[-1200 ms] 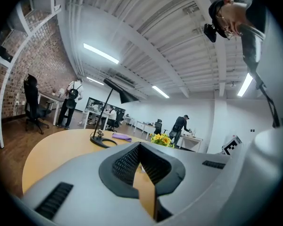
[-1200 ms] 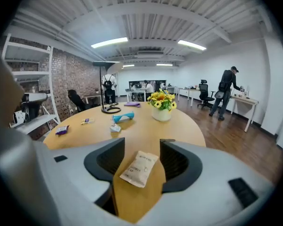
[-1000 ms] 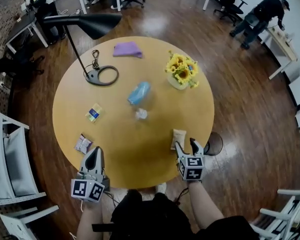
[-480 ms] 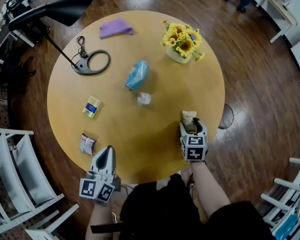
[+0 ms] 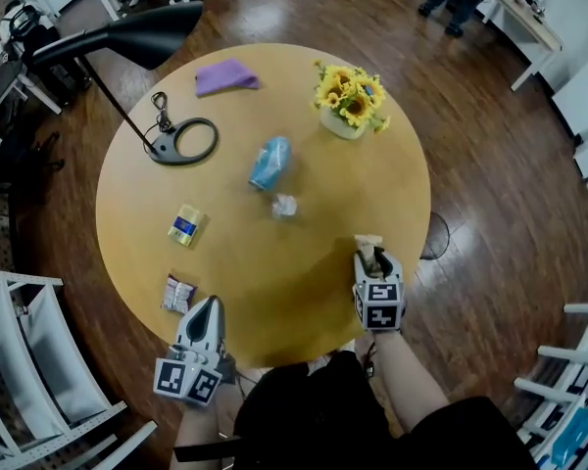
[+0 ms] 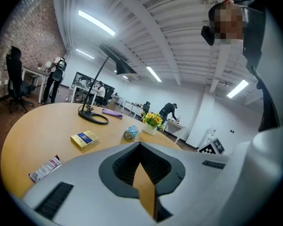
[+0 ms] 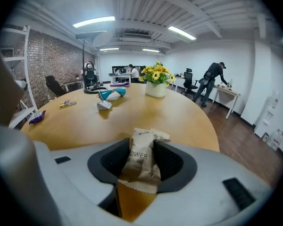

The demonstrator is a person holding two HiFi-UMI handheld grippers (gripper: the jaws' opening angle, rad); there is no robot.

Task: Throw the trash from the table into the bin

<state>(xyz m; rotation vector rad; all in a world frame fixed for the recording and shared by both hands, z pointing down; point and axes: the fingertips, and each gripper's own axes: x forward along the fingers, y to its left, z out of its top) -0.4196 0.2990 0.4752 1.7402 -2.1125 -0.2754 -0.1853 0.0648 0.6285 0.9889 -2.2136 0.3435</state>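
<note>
A beige snack wrapper [image 7: 142, 161] stands between the pads of my right gripper [image 7: 142, 169], whose jaws have just been closing and now pinch it. In the head view this gripper [image 5: 372, 260] and the wrapper [image 5: 368, 247] are near the right front edge of the round wooden table [image 5: 274, 272]. My left gripper [image 5: 207, 307] is shut and empty at the front left edge, just right of a small snack packet [image 5: 177, 293]. Further in lie a yellow-blue box [image 5: 184, 225], a crumpled paper [image 5: 284, 205] and a blue can [image 5: 269, 163] on its side.
A black desk lamp's base [image 5: 181, 140], a purple cloth [image 5: 225, 75] and a pot of sunflowers [image 5: 348, 96] stand at the table's far side. A dark round object [image 5: 433, 236] sits on the floor by the right edge. White chairs [image 5: 20, 360] stand left.
My right gripper moved forward over the beige wrapper and its jaws narrowed around it. The left gripper stayed shut at the table's front edge, sinking a little.
</note>
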